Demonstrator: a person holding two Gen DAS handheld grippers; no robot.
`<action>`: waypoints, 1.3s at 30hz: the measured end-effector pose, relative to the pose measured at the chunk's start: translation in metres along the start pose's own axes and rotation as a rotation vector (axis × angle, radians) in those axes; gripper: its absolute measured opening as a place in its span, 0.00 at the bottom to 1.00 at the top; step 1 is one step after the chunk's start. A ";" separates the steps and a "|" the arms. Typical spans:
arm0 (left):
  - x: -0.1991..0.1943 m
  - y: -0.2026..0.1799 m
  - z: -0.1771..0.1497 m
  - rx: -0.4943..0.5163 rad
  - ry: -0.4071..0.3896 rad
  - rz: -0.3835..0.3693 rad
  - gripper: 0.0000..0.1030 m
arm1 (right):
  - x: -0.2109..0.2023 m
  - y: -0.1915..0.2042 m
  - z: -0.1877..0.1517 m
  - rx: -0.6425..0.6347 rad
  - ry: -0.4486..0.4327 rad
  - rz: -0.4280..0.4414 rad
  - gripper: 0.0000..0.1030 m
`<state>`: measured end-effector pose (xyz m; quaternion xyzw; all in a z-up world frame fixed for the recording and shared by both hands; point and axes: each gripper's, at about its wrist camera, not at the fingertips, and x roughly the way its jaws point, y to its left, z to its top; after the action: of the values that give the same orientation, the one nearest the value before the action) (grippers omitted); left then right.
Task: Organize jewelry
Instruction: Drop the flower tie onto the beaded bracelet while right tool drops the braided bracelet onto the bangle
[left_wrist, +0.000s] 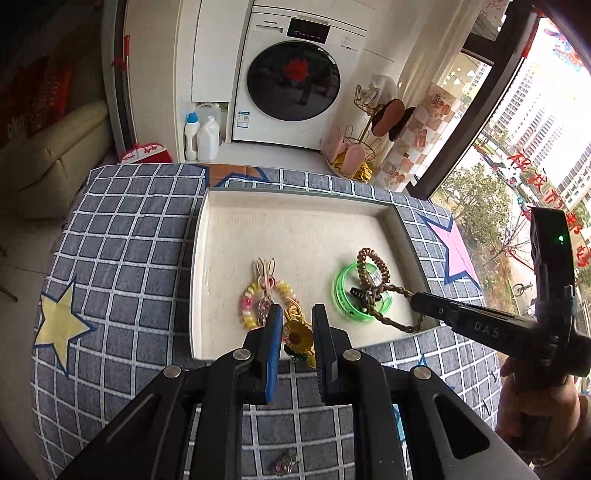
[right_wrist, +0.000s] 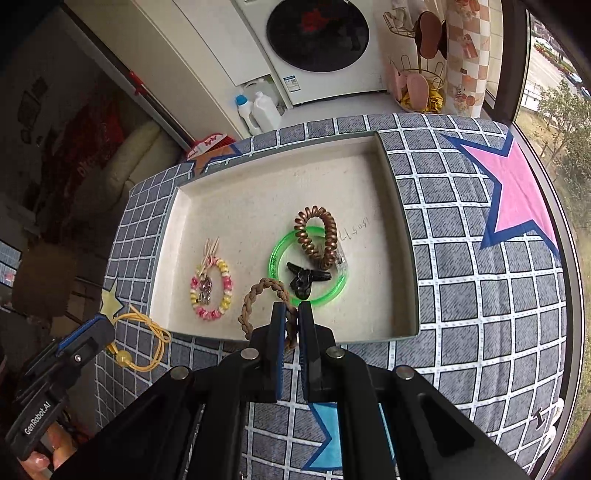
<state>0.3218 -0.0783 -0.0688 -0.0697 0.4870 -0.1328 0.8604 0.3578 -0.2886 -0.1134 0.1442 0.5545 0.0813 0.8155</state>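
Observation:
A shallow white tray (left_wrist: 295, 218) (right_wrist: 258, 184) lies on the checked cloth. In it are a pink and yellow bead bracelet (left_wrist: 246, 306) (right_wrist: 225, 291) with a rabbit clip, a green bangle (left_wrist: 341, 295) (right_wrist: 279, 254), a copper spiral hair tie (left_wrist: 373, 266) (right_wrist: 321, 236) and a black claw clip (right_wrist: 304, 278). My left gripper (left_wrist: 295, 325) is shut on a yellow elastic tie with a sunflower charm (left_wrist: 295, 338) (right_wrist: 147, 347) at the tray's near edge. My right gripper (right_wrist: 291, 317) (left_wrist: 417, 299) is shut on a brown braided bracelet (right_wrist: 258, 295) (left_wrist: 391, 321) over the tray's near right part.
A small charm (left_wrist: 286, 461) lies on the cloth (left_wrist: 129, 221) below my left gripper. Beyond the table stand a washing machine (left_wrist: 295, 81), two detergent bottles (left_wrist: 201, 136) and a gold rack (left_wrist: 369, 140). A window is at the right.

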 end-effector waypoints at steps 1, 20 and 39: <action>0.007 0.000 0.003 0.001 0.002 0.005 0.28 | 0.003 -0.002 0.003 0.000 -0.003 -0.004 0.07; 0.085 0.003 0.000 0.076 0.085 0.192 0.28 | 0.043 -0.024 0.020 -0.011 0.031 -0.031 0.07; 0.091 -0.001 -0.005 0.127 0.103 0.269 0.55 | 0.037 -0.023 0.015 -0.020 0.048 -0.006 0.55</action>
<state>0.3615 -0.1063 -0.1457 0.0578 0.5260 -0.0504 0.8470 0.3849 -0.3020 -0.1486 0.1323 0.5734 0.0877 0.8038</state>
